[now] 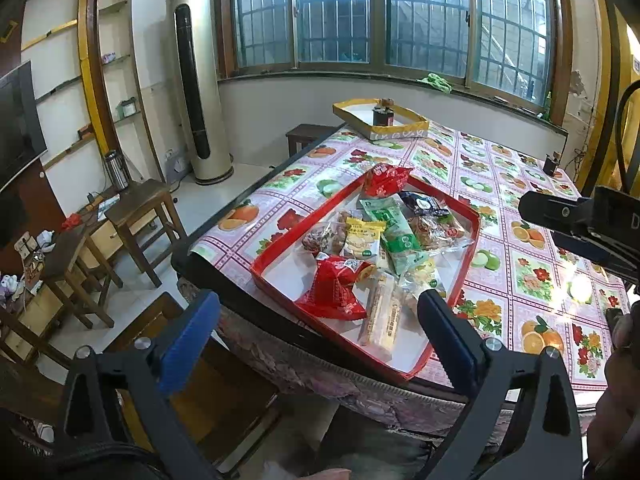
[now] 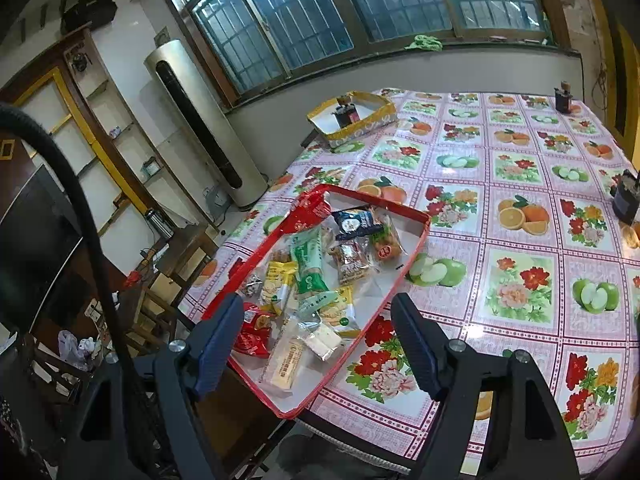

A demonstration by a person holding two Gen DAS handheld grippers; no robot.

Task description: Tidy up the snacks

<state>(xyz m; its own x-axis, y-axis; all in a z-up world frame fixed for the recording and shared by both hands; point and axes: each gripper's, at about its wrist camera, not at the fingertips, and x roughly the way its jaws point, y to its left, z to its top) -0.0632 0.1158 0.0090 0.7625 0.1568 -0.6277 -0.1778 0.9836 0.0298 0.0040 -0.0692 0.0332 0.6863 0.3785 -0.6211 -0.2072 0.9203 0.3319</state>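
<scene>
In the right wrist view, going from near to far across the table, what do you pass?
Red tray of snacks → yellow tray holding a small dark object, near the far edge → window sill with a green cloth.

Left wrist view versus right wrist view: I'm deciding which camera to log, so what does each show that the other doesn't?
Only the left wrist view shows the right gripper from the side, plus the wooden stools in full.

Only the right wrist view shows a dark container at the table's right edge and a black cable crossing the left.

Both show the red tray of snack packets at the table's near corner, the yellow tray at the far side, and the view's own gripper with jaws open and empty, like the left gripper.
</scene>
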